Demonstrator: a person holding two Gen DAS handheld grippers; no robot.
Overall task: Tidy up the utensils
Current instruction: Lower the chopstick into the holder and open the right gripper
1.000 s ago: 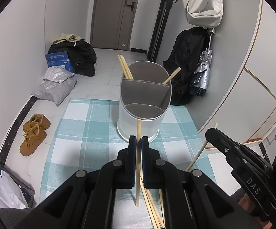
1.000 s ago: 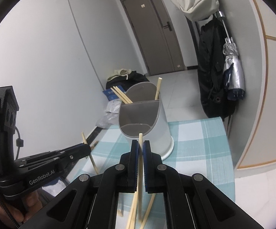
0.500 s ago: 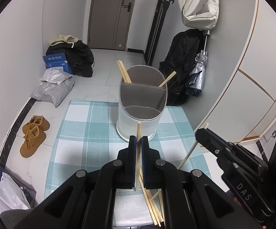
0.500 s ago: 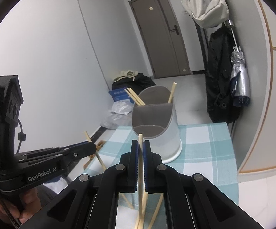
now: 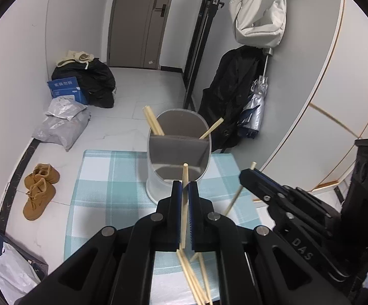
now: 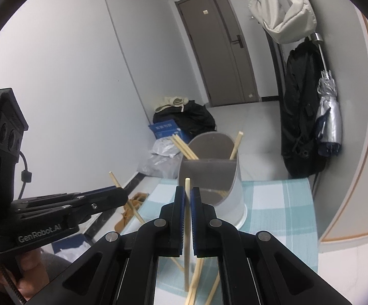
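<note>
Both chopsticks (image 5: 184, 203) higher, upright between clamped pads (image 5: 175, 216).

Even, cool indoor light fills both fisheye views; walls bow toward black vignetted corners, focus stays sharp, shadows are soft and faint, without glare or blur.
</note>
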